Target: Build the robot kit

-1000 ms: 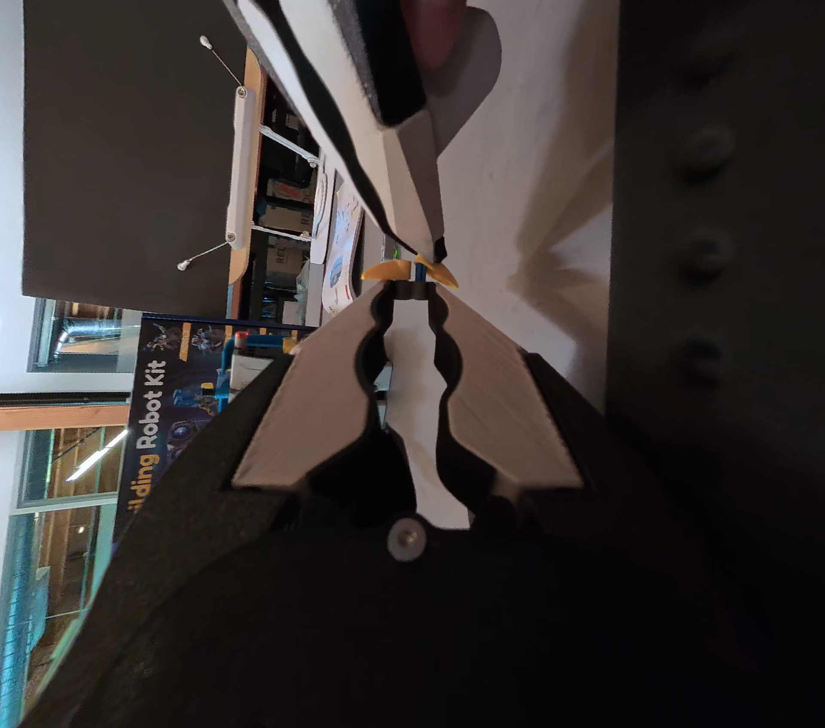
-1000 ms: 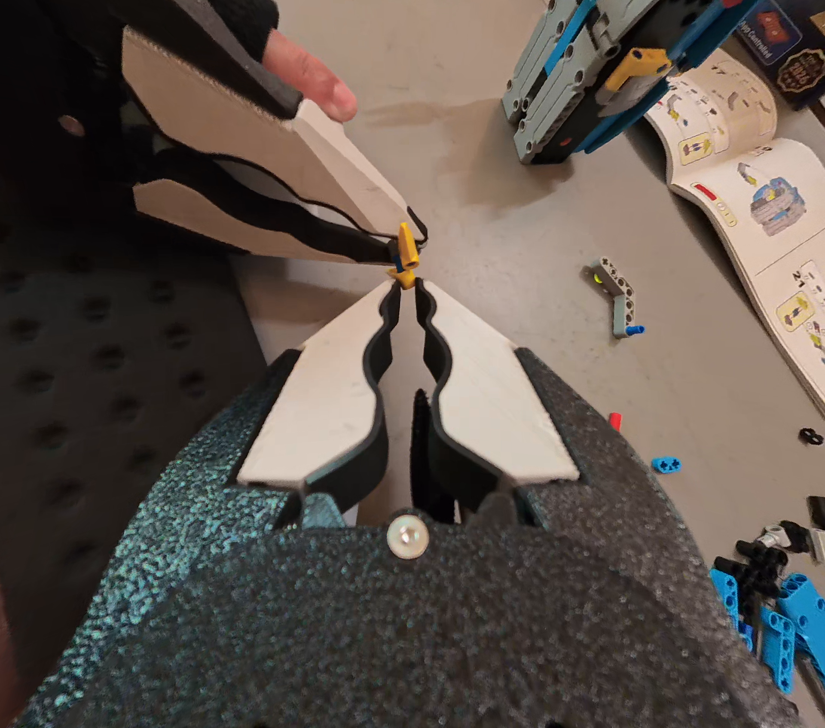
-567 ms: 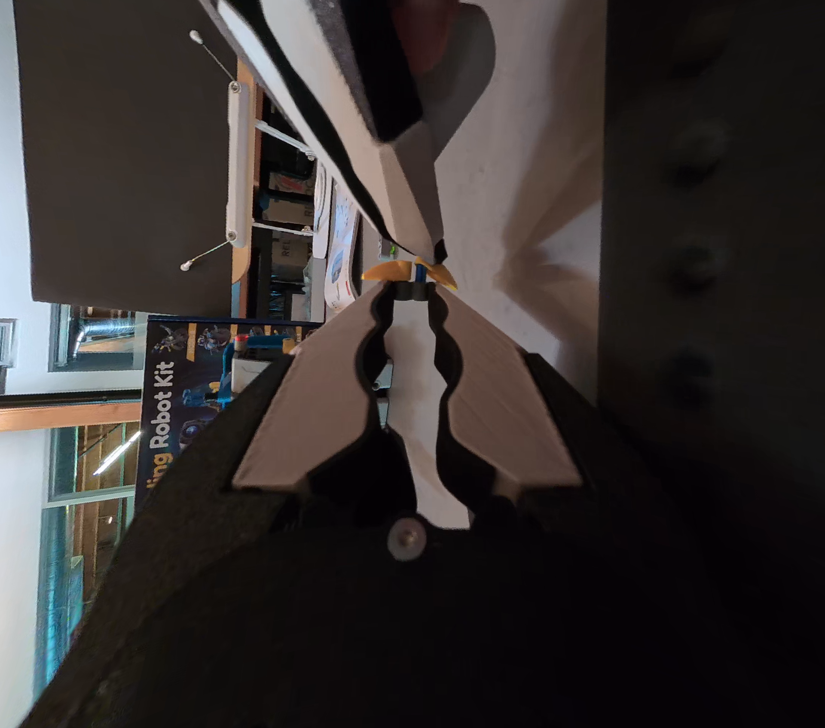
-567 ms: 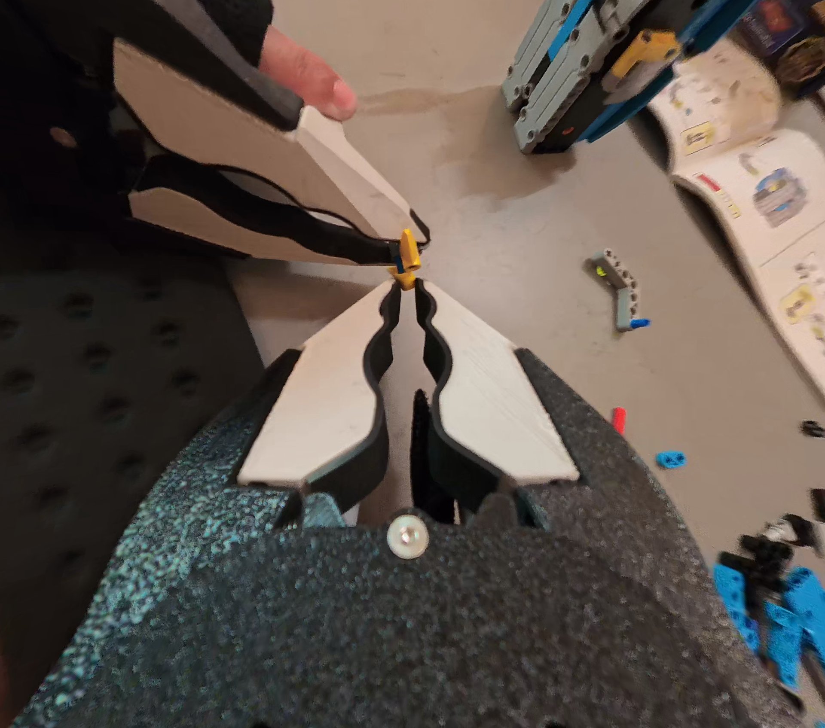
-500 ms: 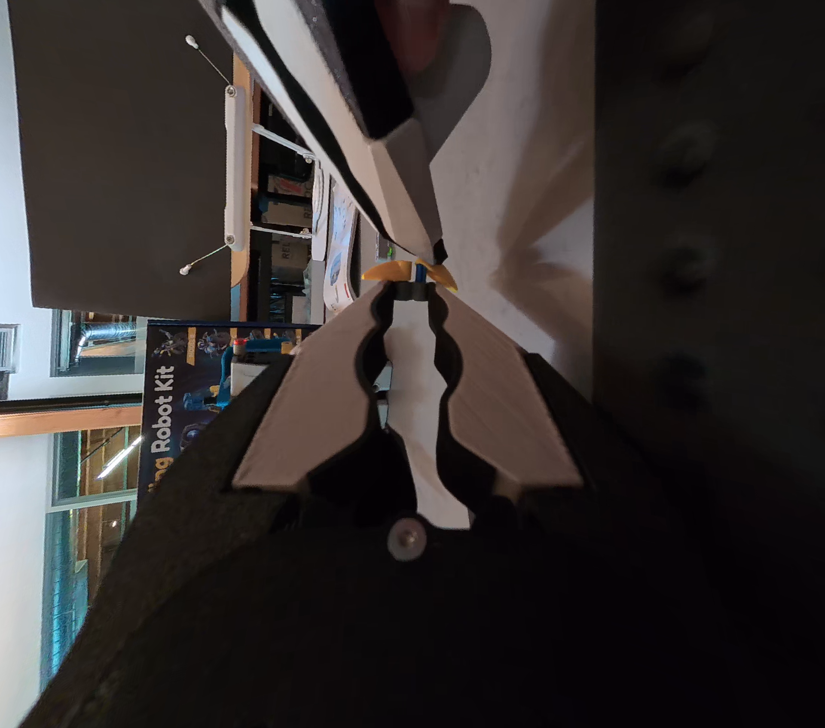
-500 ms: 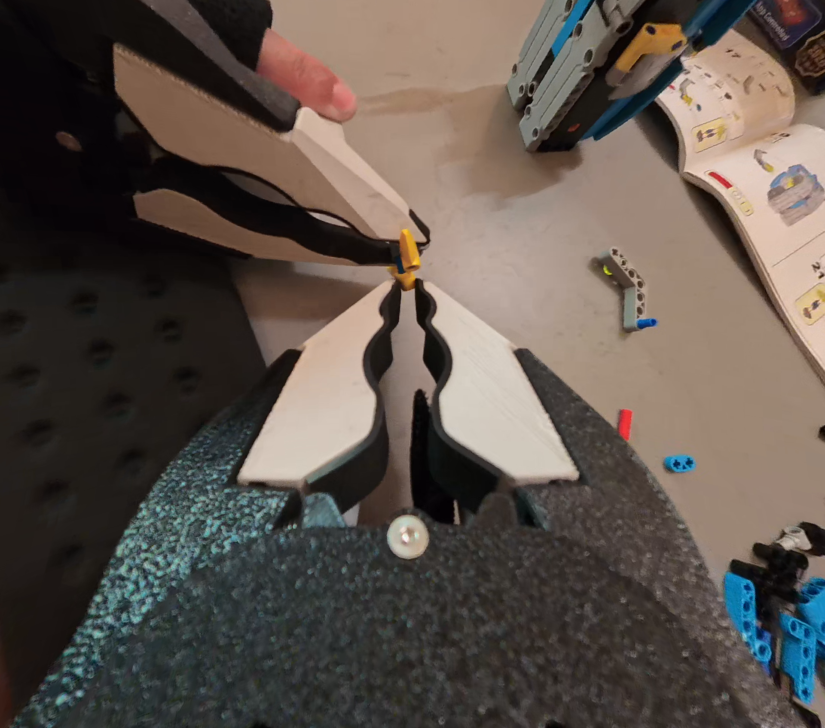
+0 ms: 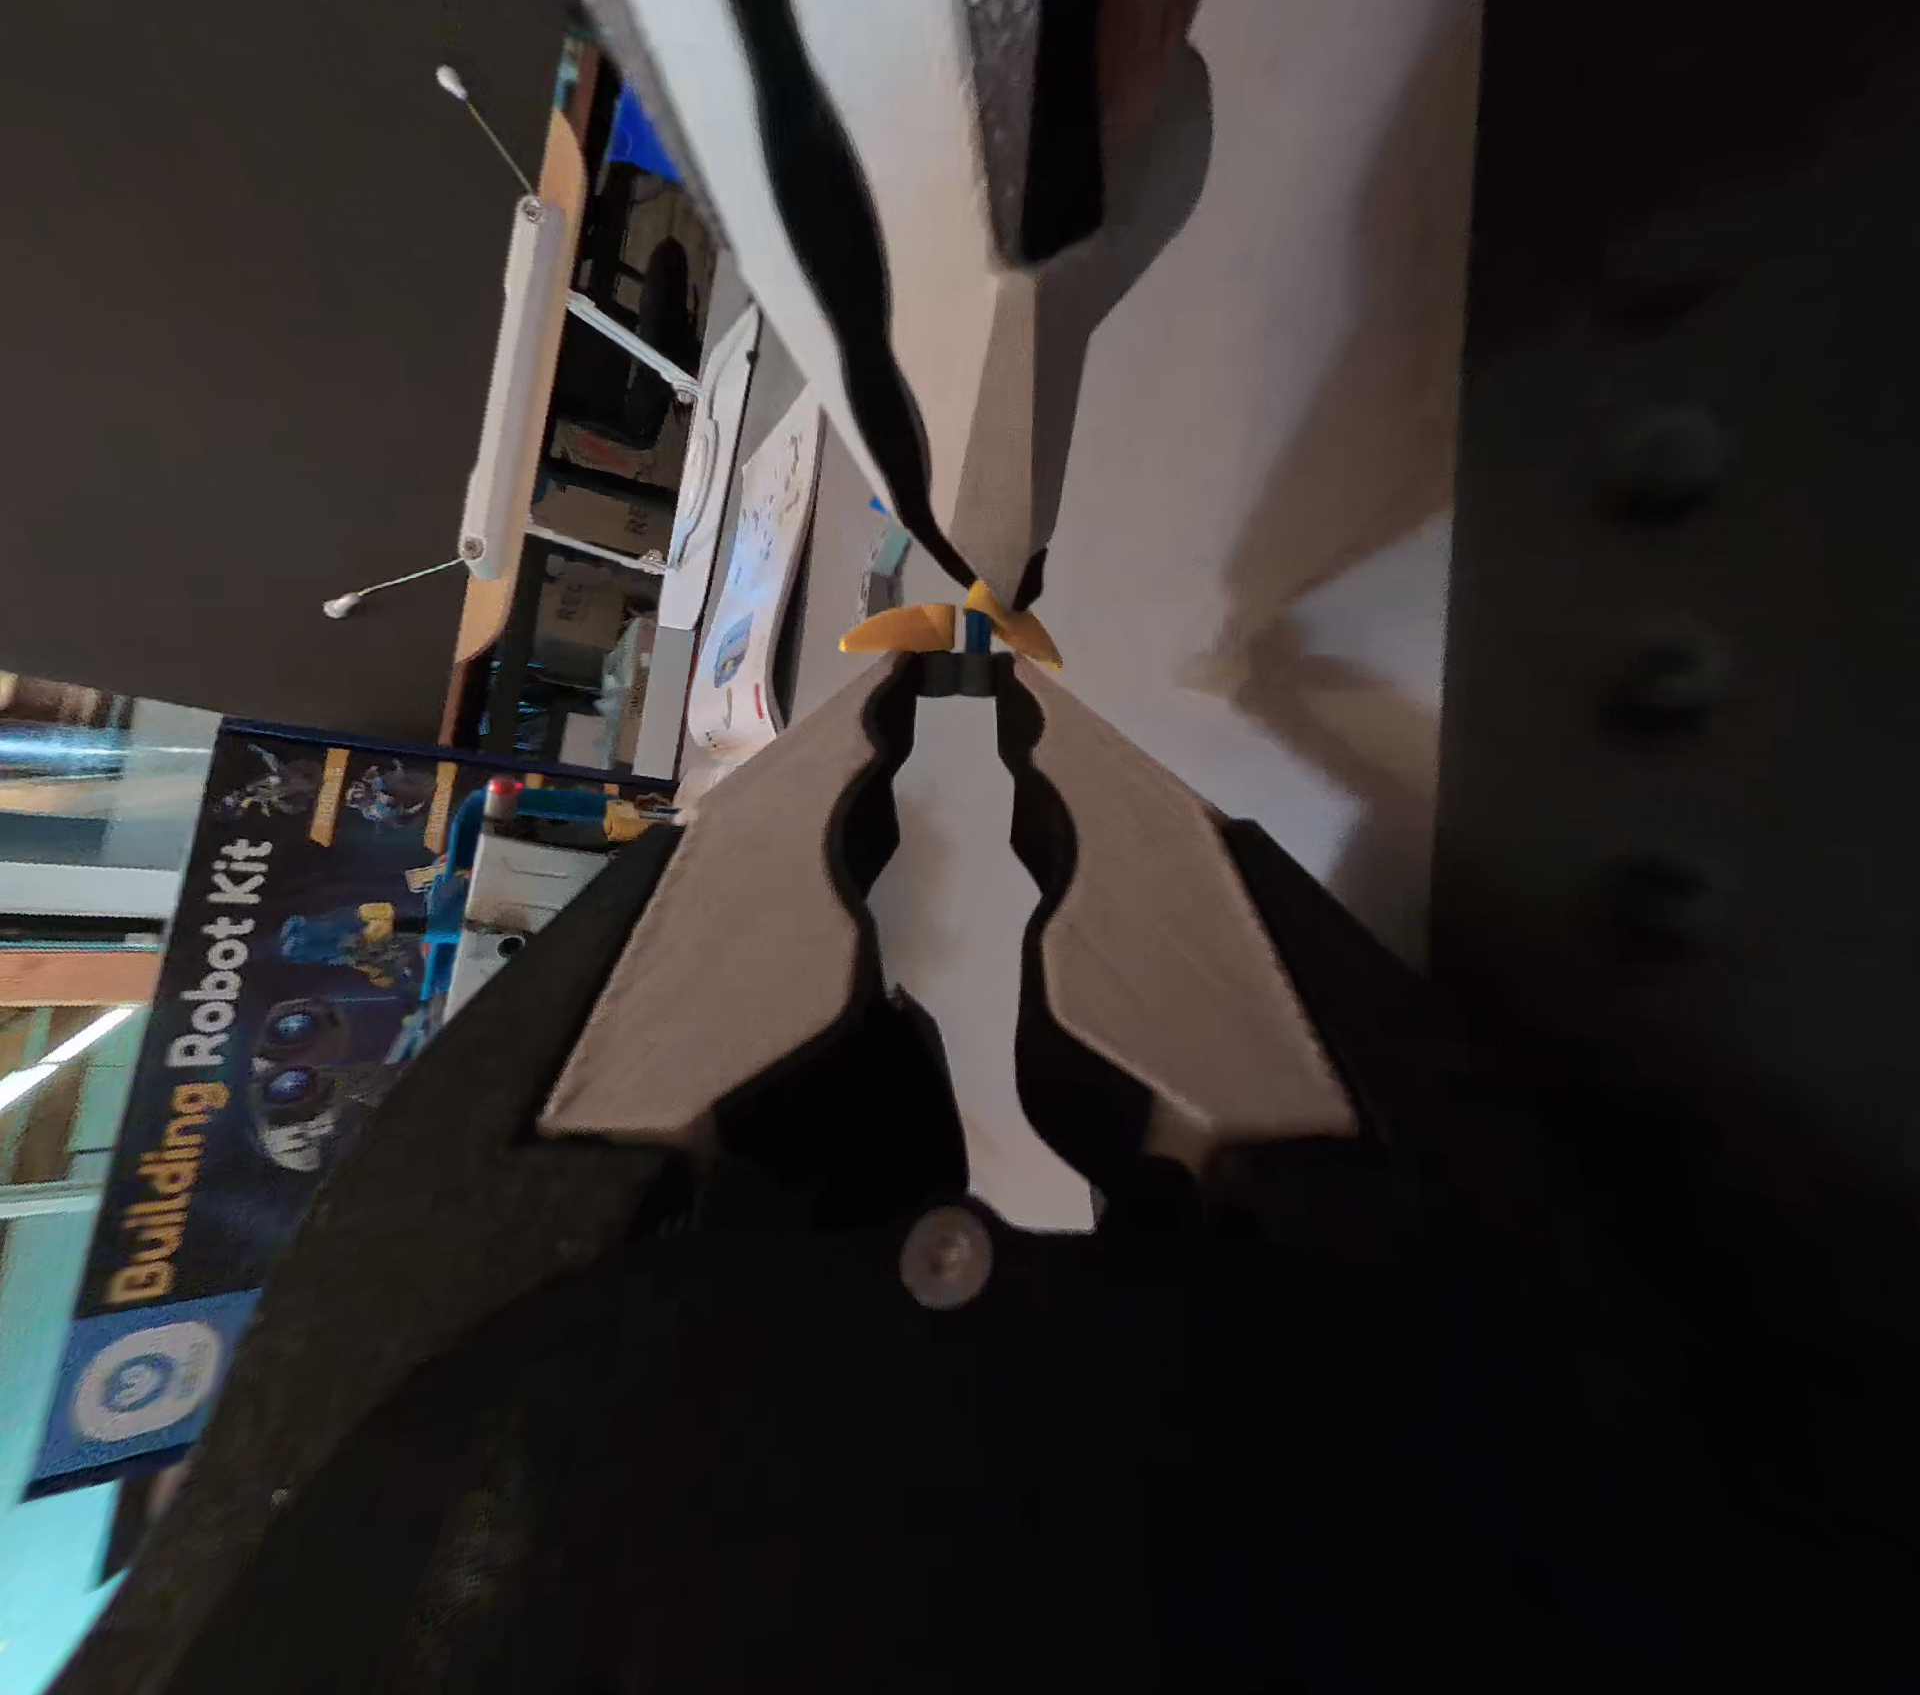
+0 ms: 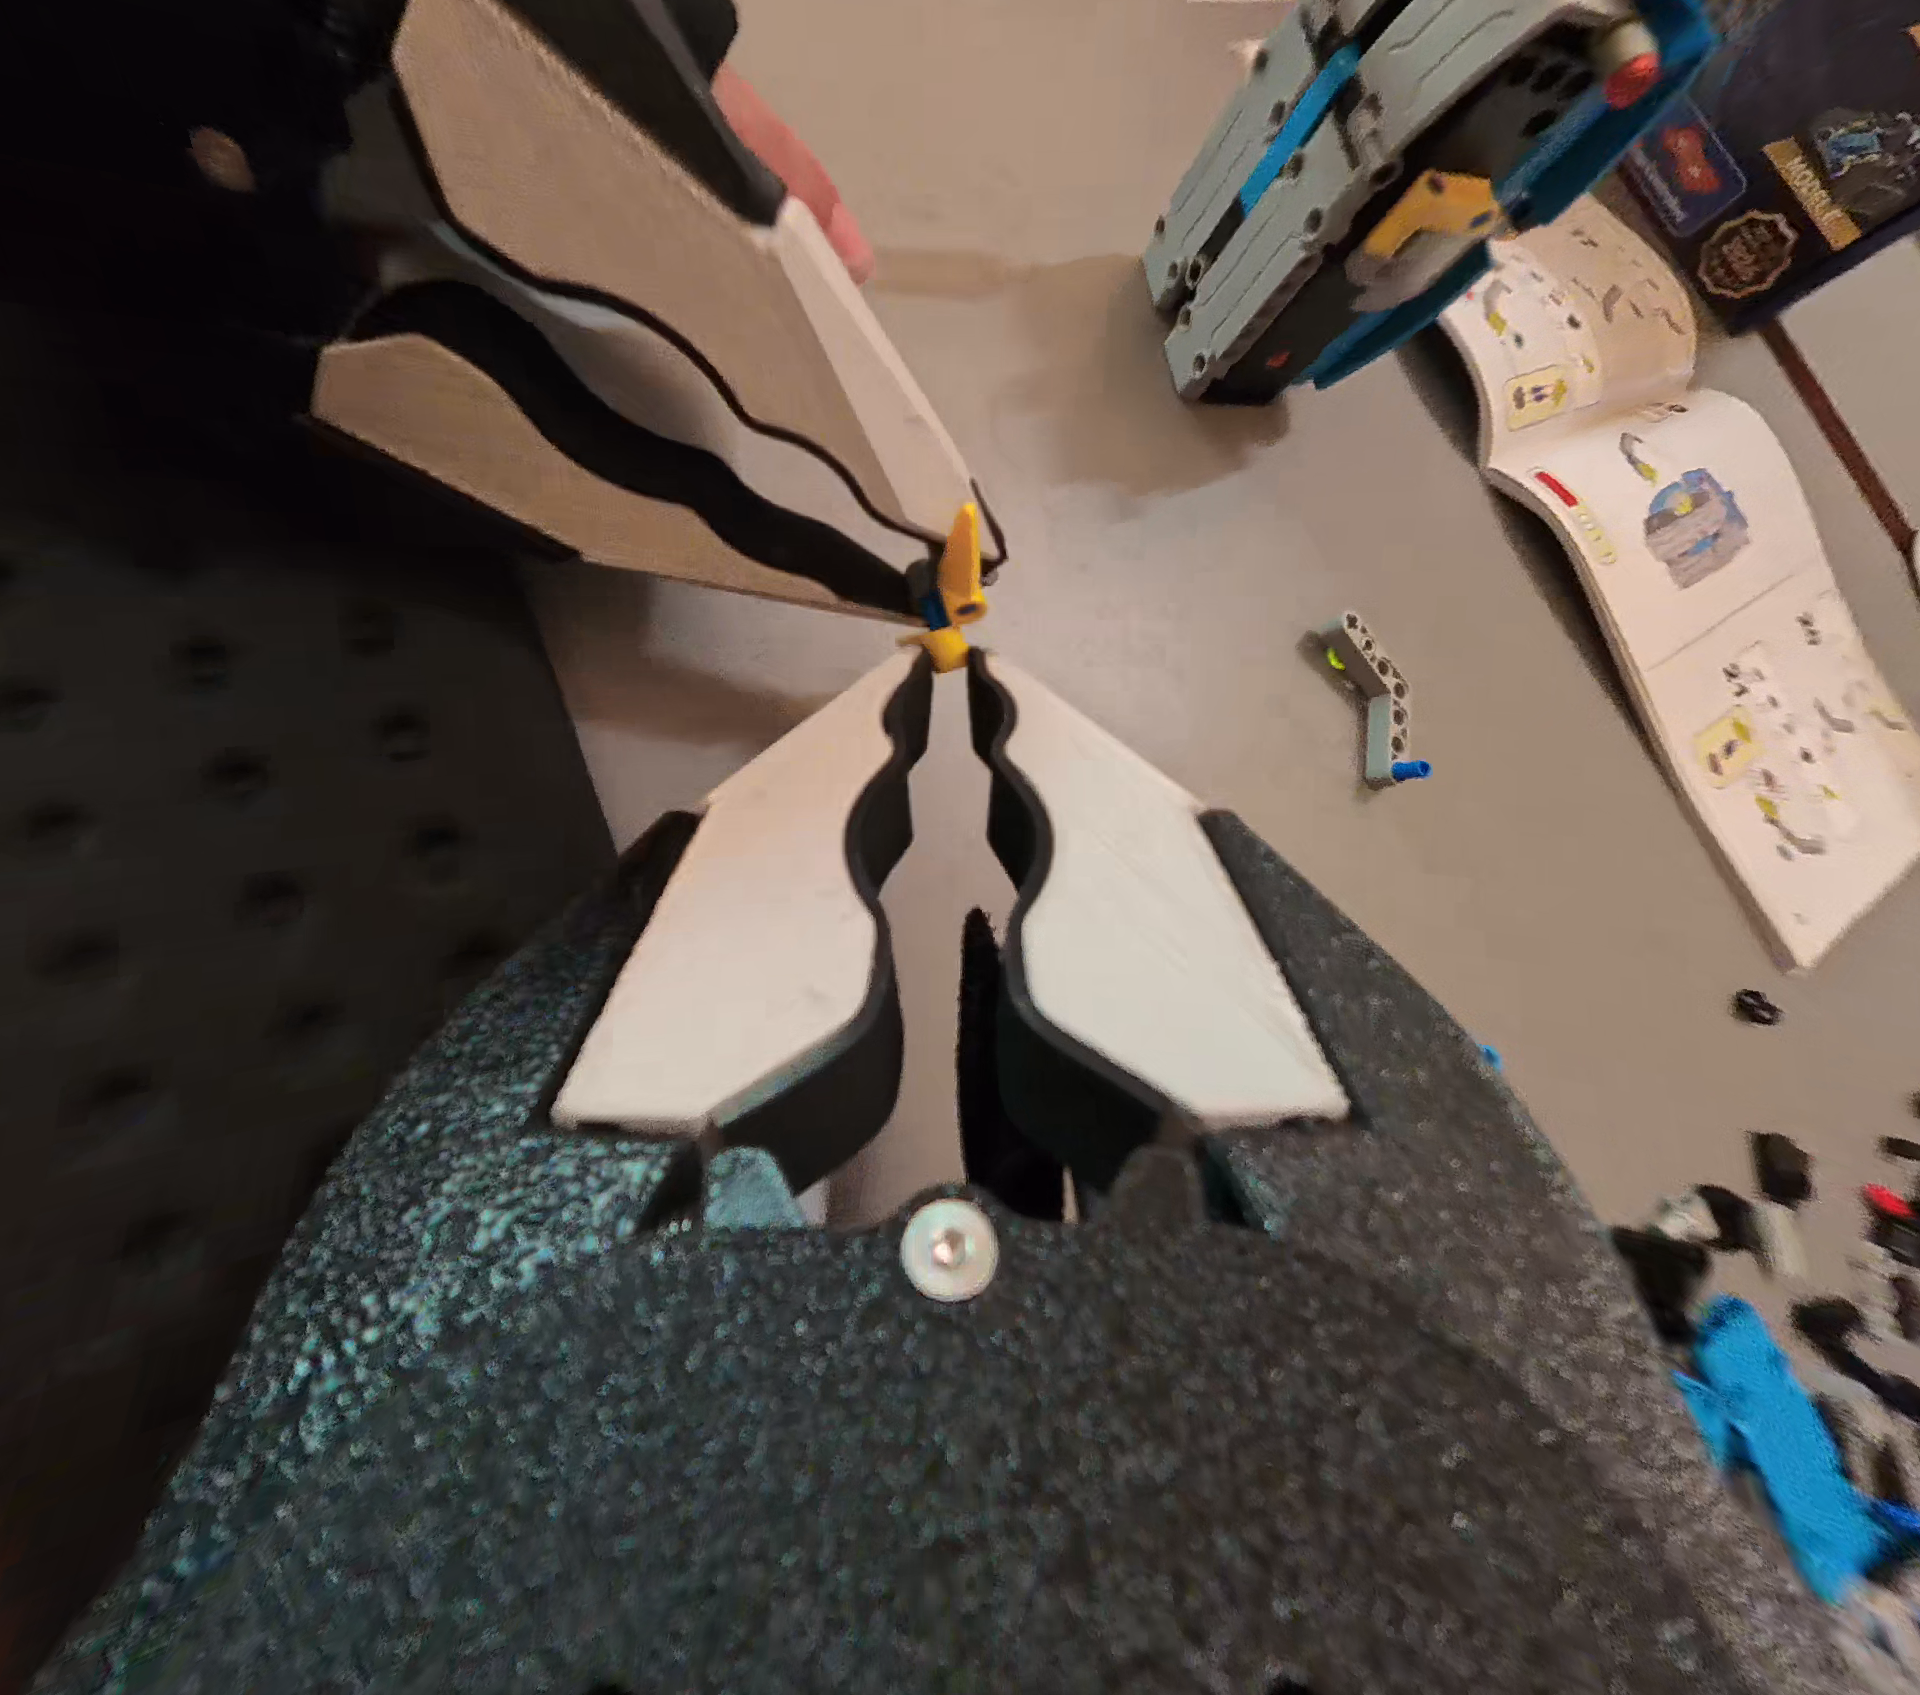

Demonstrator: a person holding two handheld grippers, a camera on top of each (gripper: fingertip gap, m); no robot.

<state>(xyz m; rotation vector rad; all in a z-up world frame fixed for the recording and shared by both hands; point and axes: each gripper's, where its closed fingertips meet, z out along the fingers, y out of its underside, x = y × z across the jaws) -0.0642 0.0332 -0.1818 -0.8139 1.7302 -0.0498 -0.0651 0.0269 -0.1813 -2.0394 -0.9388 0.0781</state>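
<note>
A small yellow curved piece [image 7: 904,629] with a blue pin [image 7: 975,627] through it sits on a black connector [image 7: 951,675]. My left gripper [image 7: 954,677] is shut on the black connector. In the right wrist view my right gripper [image 8: 943,663] is shut on the lower end of the yellow piece [image 8: 958,570]. The left gripper [image 8: 951,577] comes in from the upper left and meets it tip to tip. In the left wrist view the right gripper [image 7: 1000,587] comes down from above onto the yellow piece. Both hold the assembly above the grey table [image 8: 1143,565].
A grey and blue built model [image 8: 1403,118] stands at the back right beside a dark kit box [image 8: 1829,87]. An open instruction booklet [image 8: 1683,565] lies to the right, a grey angled beam [image 8: 1371,700] nearer. Loose blue and black pieces [image 8: 1766,1417] lie bottom right. A black perforated mat [image 8: 260,814] covers the left. The tips of both grippers are at nearly the same place.
Both grippers have stayed shut on the small assembly. The right gripper has twisted relative to the left, so both its fingers now show in the left wrist view. The yellow piece tilts slightly.
</note>
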